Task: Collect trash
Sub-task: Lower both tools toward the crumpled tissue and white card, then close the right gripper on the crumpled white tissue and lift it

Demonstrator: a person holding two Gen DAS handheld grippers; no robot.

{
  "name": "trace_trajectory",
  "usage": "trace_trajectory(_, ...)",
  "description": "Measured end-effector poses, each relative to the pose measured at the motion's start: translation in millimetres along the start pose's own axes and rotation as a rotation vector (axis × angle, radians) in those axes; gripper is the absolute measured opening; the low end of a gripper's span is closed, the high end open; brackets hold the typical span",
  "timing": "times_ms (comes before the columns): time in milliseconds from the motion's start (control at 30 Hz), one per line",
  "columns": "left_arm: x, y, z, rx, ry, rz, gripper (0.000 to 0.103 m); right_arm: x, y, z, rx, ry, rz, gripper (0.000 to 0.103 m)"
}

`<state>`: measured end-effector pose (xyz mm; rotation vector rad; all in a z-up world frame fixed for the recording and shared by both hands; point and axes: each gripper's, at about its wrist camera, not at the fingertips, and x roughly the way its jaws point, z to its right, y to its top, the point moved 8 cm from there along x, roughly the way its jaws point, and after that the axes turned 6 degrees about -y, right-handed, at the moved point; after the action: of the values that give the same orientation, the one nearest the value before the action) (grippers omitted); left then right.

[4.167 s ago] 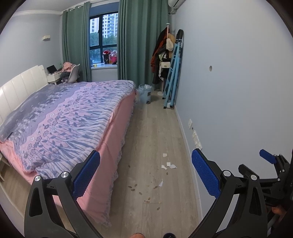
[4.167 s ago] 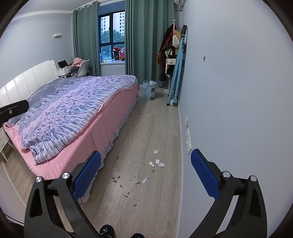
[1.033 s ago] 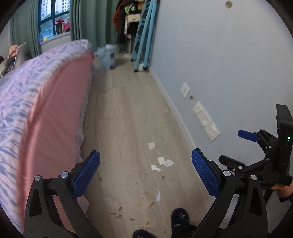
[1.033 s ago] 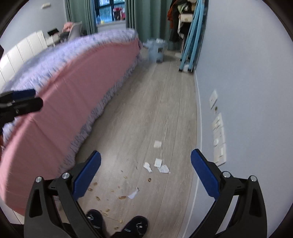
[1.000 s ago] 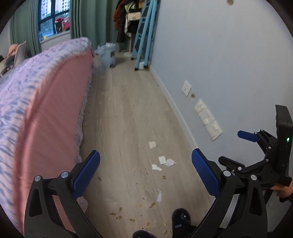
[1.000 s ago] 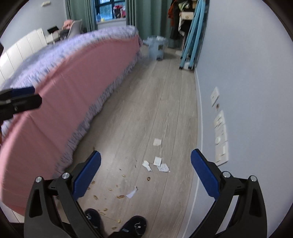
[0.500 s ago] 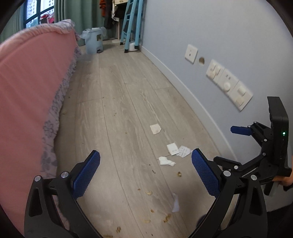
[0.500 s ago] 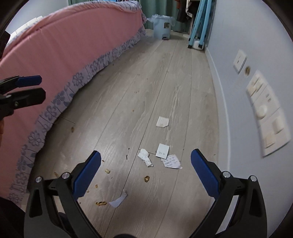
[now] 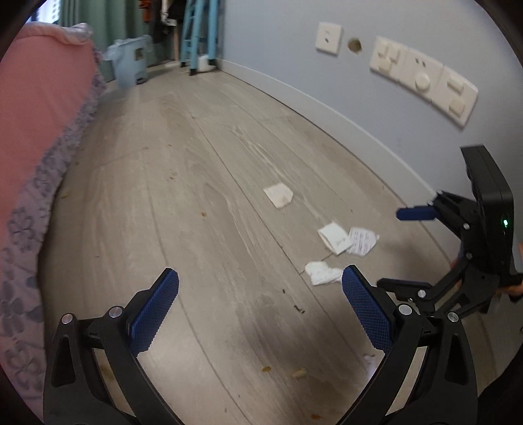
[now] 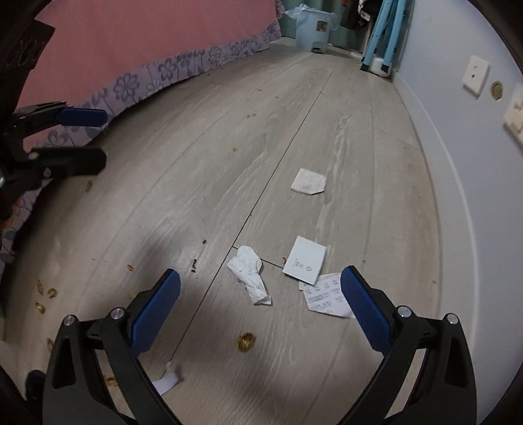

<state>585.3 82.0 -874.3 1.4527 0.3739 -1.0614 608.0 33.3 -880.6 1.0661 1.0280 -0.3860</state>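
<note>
Both grippers, left (image 9: 260, 302) and right (image 10: 260, 302), agape, empty; crumpled tissue (image 10: 250, 273) between right's fingers.

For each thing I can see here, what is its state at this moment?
Left gripper: open, holding nothing.
Right gripper: open, holding nothing.
Crumpled white tissue: lying on the floor.
Flat pale-blue paper card: lying flat, overlapping the printed white receipt.
Folded white paper square: lying apart, farther away.
Light-blue trash bin: upright, bag-lined.
</note>
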Motion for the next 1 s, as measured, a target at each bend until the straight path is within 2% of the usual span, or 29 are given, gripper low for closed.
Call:
trace_trajectory(200,38.0,-17.8,3.7,0.074,-0.067,-0.022,0.097,36.9,-11.8,1.5,0.024,0.011,0.002,0.096)
trace_trajectory(367,60.4,-24.8,1.6,0.087,-0.107,-0.037,0.097,53.0,-19.4,-1.7,0.031,0.044,0.005,0.095)
trace_trajectory(467,70.8,-26.8,7.9,0.114,-0.142,-0.045,0.097,58.8,-22.3,-4.6,0.026,0.068,-0.002,0.086)
trace_trajectory(567,81.4,-29.4,11.8,0.148,-0.169,-0.062,0.097,63.6,-24.9,-5.2,0.022,0.073,-0.004,0.083)
trace_trajectory(800,90.5,-27.5,9.0,0.143,-0.168,-0.054,0.097,71.3,-30.4,-5.2,0.011,0.089,-0.018,0.061)
trace_trajectory(1000,92.7,-27.9,10.7,0.136,-0.174,-0.052,0.097,74.6,-32.8,-11.3,0.001,0.125,-0.034,0.049)
